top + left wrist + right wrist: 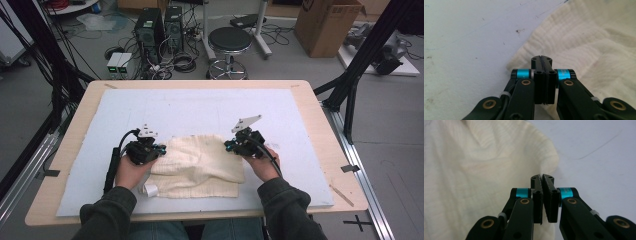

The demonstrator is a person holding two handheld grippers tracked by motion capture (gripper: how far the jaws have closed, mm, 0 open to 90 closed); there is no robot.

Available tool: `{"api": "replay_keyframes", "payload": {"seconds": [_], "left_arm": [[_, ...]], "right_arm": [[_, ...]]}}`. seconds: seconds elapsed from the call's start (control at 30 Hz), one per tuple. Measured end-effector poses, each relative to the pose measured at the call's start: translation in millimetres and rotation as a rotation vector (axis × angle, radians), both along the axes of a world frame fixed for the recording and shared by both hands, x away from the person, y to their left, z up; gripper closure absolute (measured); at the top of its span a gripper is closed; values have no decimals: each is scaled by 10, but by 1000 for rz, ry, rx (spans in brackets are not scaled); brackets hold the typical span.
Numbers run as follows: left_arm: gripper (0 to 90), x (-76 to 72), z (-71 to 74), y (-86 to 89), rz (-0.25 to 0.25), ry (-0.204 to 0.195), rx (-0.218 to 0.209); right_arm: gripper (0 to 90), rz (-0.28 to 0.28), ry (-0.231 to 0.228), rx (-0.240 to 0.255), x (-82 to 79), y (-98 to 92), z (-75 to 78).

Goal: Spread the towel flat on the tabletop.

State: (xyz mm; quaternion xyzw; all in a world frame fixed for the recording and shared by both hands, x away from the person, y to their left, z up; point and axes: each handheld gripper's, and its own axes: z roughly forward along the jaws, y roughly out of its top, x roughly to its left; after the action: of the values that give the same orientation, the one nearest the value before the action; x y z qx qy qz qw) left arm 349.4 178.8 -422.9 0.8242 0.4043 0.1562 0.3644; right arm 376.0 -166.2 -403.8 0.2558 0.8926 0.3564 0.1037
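**A:** Where do I stand with the cloth? From the high view I see the cream towel (200, 165) lying near the front edge of the white mat (210, 107), about midway between its left and right edges, already doubled over into a rough rectangle. A small white tag (150, 190) sticks out at its front left corner.

**B:** So one fold looks done. And the grippers?

**A:** My left gripper (159, 148) sits at the towel's far left corner, my right gripper (229, 146) at its far right corner. Both pairs of jaws are pressed together. I judge each has a pinch of the far edge, ready to carry it over for another fold or to straighten it. That move is what's left, plus smoothing the rumpled middle.

**B:** Can you confirm the pinch from overhead?

**A:** No, the gripper bodies hide the tips there. The left gripper view helps: the left gripper (541, 58) has its jaws flush together right on the towel's (584, 42) curved edge, with bare mat (469, 37) beside it. The right gripper view shows the right gripper (541, 176) with tips meeting and a sliver of gap lower down, the towel's (481, 170) corner bunched up just at the tips.

**B:** And what does overhead add?

**A:** The whole outline and how square the fold lies.
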Motion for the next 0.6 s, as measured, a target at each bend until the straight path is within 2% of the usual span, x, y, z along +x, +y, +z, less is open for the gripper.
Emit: {"api": "replay_keyframes", "payload": {"seconds": [0.1, 0.17, 0.3, 0.4, 0.53, 0.6], "left_arm": [[888, -38, -25, 29, -9, 10, 7], [888, -51, -53, 54, -9, 16, 17], [887, -47, -88, 81, -2, 29, 17], [887, -45, -91, 77, -4, 28, 22], [887, -35, -100, 77, -6, 32, 28], [887, -34, -101, 79, -4, 32, 27]], "right_arm": [[797, 42, 41, 5, -82, 109, -158], [750, 82, 87, 21, -134, 156, -231], [674, 120, 76, 44, -207, 163, -217], [660, 107, 56, 87, -172, 64, -131], [671, 49, 48, 150, -44, -123, -21], [687, 6, 59, 178, 45, -214, 8]]}}
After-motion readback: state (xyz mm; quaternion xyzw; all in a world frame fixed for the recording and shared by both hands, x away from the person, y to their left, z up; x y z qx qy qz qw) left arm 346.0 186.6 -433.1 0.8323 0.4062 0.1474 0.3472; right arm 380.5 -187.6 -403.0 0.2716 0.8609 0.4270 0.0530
